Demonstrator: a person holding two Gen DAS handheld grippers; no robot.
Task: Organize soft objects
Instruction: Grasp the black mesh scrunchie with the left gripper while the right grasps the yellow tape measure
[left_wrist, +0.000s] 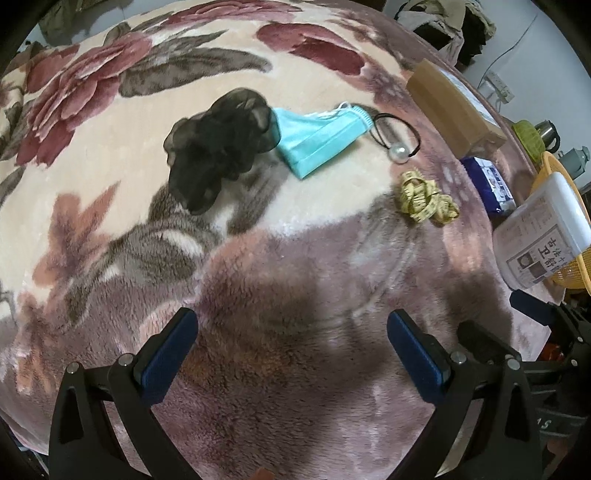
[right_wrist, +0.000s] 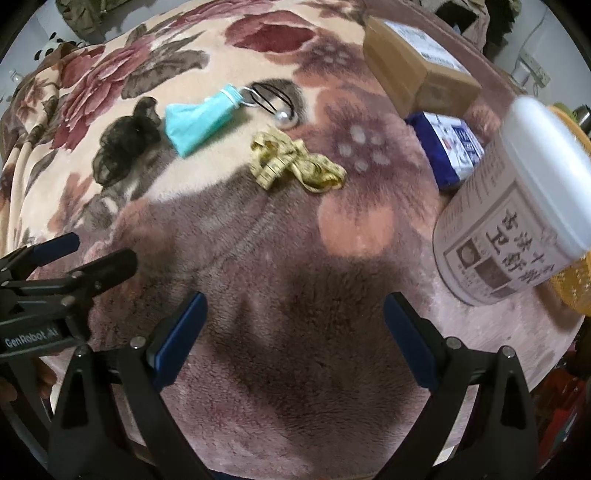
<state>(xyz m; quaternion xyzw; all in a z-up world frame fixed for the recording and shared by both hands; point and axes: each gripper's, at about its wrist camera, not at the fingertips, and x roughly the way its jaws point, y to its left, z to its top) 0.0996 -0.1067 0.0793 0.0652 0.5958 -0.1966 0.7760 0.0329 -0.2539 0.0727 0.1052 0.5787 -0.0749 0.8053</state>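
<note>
- Plush floral blanket (left_wrist: 258, 258) filled the left wrist view, with the soft things scattered toward 12 and 1 o'clock.
- Black sheer scrunchie (left_wrist: 218, 147) lay at 12 o'clock, overlapping the teal face mask (left_wrist: 317, 142) on its right.
- Black hair tie with a pearl bead (left_wrist: 397, 138) touched the mask's far end; the bundled yellow tape measure (left_wrist: 426, 199) lay near it at 2 o'clock.
- Left gripper (left_wrist: 291, 354) hovered at 6 o'clock, jaws wide apart and empty.
- At 3 o'clock a white-lidded jar (left_wrist: 535, 236) leaned on an orange basket (left_wrist: 576, 273), behind it a blue packet (left_wrist: 487, 184) and a cardboard box (left_wrist: 454, 107).
- From the right wrist view, the tape measure (right_wrist: 295, 162) sat at 12 o'clock, the mask (right_wrist: 199, 118) and scrunchie (right_wrist: 125, 144) at 11, the hair tie (right_wrist: 275, 103) beside the mask.
- Right gripper (right_wrist: 295, 332) hung at 6 o'clock, jaws spread, holding nothing.
- Jar (right_wrist: 517, 206) loomed at 3 o'clock.
</note>
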